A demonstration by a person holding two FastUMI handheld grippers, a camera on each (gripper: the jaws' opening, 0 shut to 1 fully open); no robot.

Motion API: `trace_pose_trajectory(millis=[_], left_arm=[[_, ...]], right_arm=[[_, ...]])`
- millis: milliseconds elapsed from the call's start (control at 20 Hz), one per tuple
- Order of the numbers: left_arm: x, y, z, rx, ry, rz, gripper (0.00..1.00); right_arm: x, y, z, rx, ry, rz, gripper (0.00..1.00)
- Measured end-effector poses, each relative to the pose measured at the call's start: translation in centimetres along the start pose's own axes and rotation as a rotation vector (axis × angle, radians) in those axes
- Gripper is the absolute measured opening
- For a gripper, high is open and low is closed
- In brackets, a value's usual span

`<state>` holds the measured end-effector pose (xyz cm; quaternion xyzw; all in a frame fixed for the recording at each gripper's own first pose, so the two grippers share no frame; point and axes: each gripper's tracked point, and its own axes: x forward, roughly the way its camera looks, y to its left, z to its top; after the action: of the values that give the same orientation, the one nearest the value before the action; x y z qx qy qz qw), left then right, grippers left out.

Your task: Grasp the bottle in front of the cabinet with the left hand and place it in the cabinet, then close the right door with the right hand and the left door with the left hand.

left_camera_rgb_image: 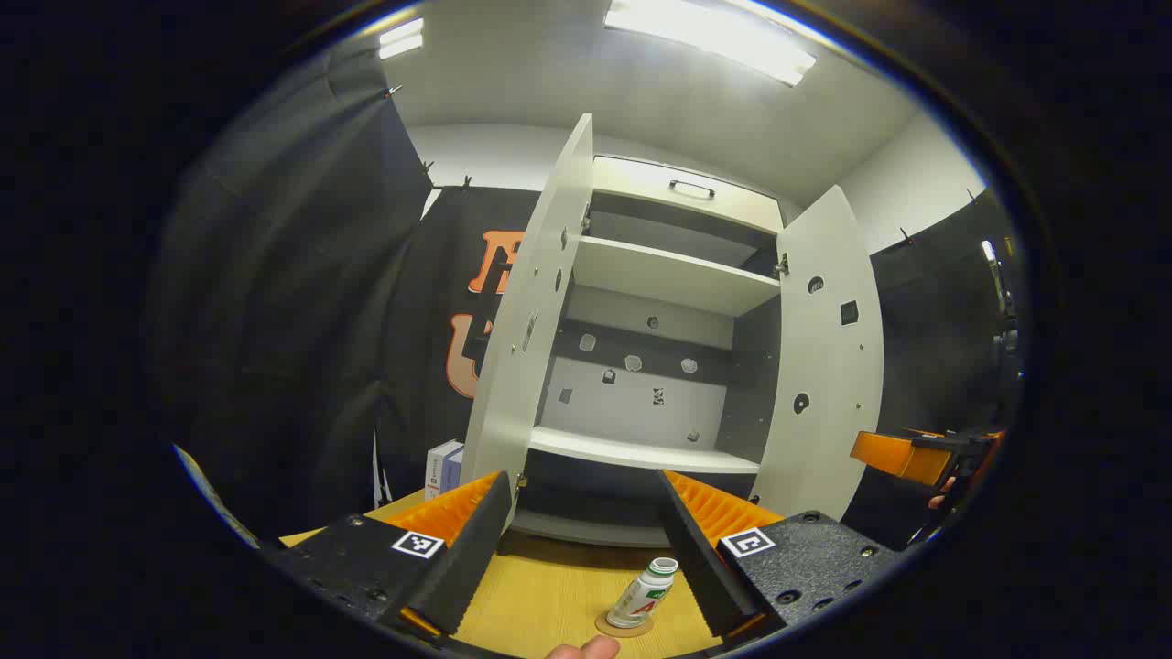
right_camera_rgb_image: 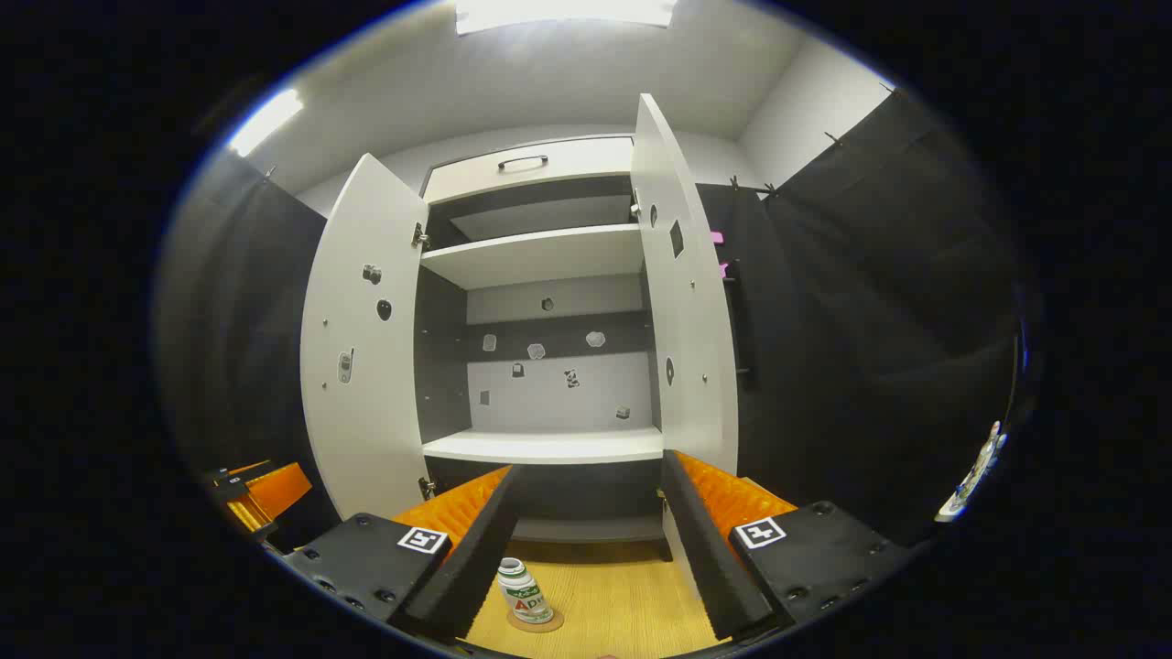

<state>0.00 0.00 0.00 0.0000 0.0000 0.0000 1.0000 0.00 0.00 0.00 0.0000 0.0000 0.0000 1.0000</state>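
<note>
Left hand-held gripper (left_camera_rgb_image: 581, 549) spread wide, bottle (left_camera_rgb_image: 644, 595) upright on desk (left_camera_rgb_image: 540, 595) between fingers, untouched. Right hand-held gripper (right_camera_rgb_image: 591, 549) spread too. Cabinet (left_camera_rgb_image: 655, 275) beyond, both doors open.

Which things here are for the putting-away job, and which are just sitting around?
For the job:
- bottle, standing on the table on a round coaster
- cabinet, shelves bare
- left door, open
- right door, open
- left gripper, open
- right gripper, open

Just sitting around:
- small box beside the cabinet
- round coaster
- table
</note>
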Motion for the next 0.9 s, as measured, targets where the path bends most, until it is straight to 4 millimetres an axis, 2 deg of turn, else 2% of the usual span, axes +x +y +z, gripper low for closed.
trace_pose_trajectory(millis=[900], left_arm=[[0.49, 0.18, -0.38, 0.013, 0.002, 0.014, 0.95]], right_arm=[[1.02, -0.55, -0.95, 0.014, 0.021, -0.012, 0.98]])
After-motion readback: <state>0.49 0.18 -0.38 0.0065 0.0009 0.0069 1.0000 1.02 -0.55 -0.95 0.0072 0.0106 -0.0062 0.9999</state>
